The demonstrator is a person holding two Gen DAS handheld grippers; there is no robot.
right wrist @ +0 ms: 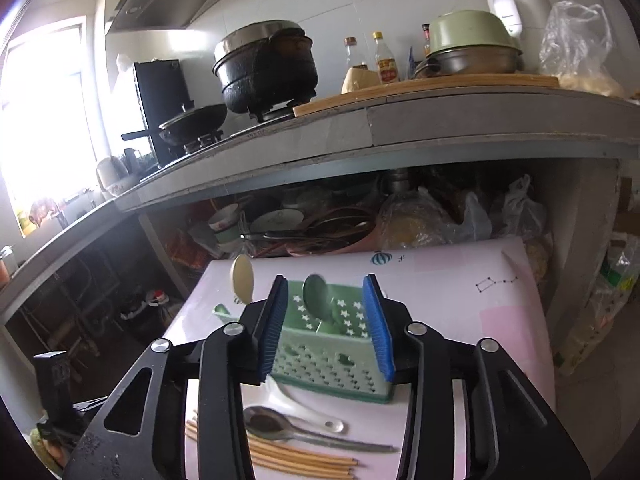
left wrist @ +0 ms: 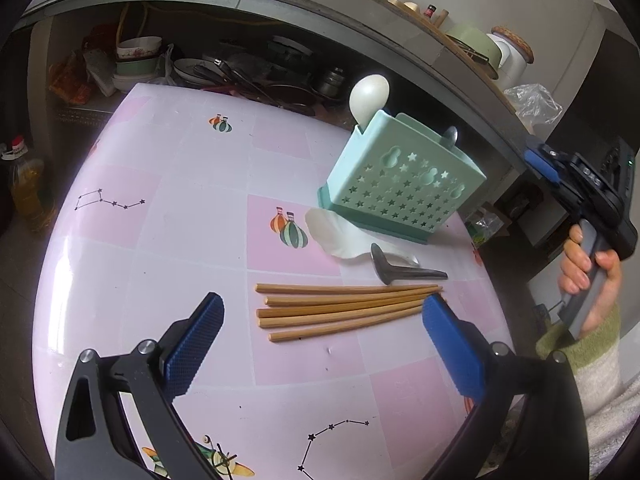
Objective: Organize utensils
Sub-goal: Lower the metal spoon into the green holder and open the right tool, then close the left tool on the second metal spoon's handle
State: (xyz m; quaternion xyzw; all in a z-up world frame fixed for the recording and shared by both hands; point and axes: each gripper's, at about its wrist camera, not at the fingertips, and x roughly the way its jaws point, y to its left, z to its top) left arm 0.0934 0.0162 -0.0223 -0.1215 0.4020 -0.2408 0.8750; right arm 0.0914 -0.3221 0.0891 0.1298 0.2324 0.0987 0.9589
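chopsticks (left wrist: 348, 312), spoons (left wrist: 400, 270), caddy (left wrist: 404, 188) behind

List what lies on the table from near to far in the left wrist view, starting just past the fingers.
Chopsticks → metal spoon → white spoon → green utensil holder, with a white spoon standing in it.

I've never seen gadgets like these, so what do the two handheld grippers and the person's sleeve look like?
Each gripper, left and right, has black metal arms with silver bolts and two blue, textured rubber pads. The right one has a grey handle. The sleeve is fuzzy, white with a green cuff.
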